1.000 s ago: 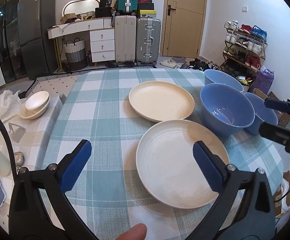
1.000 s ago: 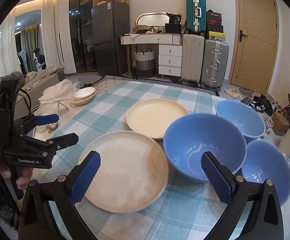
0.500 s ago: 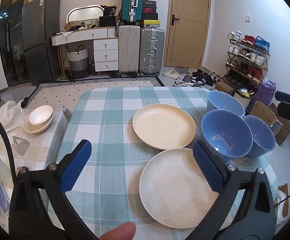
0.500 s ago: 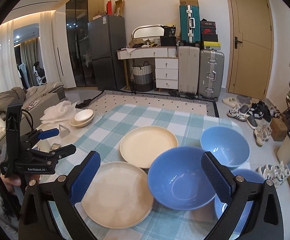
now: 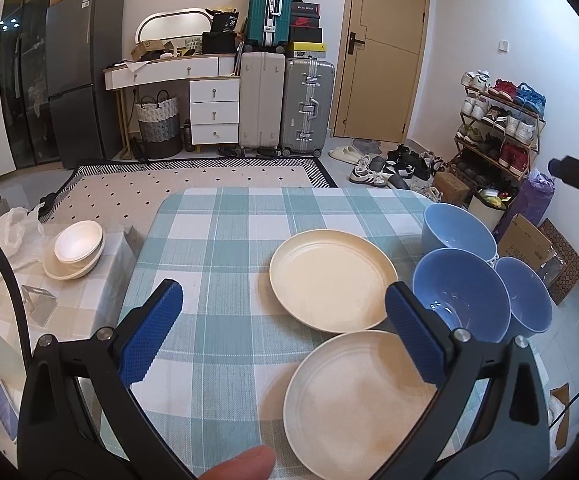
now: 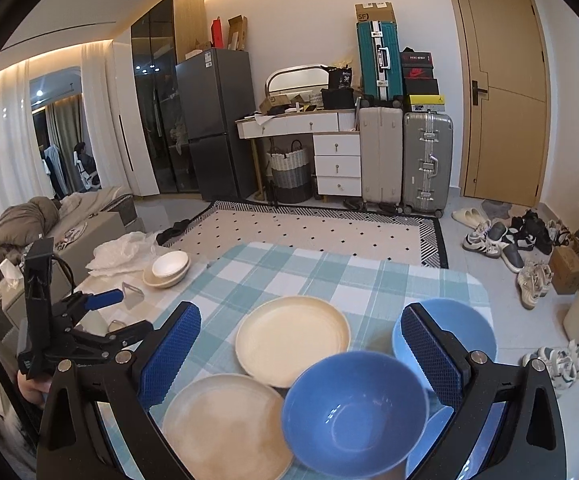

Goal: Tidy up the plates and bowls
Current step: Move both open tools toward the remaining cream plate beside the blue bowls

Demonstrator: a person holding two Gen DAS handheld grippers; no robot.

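Observation:
Two cream plates lie on the checked table (image 5: pixel 217 240): the far plate (image 5: pixel 331 278) (image 6: pixel 291 338) and the near plate (image 5: pixel 361 396) (image 6: pixel 225 428), whose rims nearly meet. Three blue bowls stand to their right: the far bowl (image 5: pixel 455 232) (image 6: pixel 457 328), the middle bowl (image 5: pixel 461 296) (image 6: pixel 353 412) and a third bowl (image 5: pixel 525 296), mostly hidden in the right wrist view. My left gripper (image 5: pixel 281 300) (image 6: pixel 117 316) hangs open above the table's left half, holding nothing. My right gripper (image 6: pixel 299 320) is open and empty, high over the plates and bowls.
A lower side table to the left carries stacked white bowls (image 5: pixel 75 250) (image 6: pixel 167 268), a crumpled white bag, a bottle and a phone. A thumb (image 5: pixel 245 466) shows at the bottom edge. Suitcases, drawers and a shoe rack stand well beyond the table.
Both grippers have risen and drawn back from the table, so the plates and bowls sit lower and smaller in each view. Both stay open, and the dishes have not moved.

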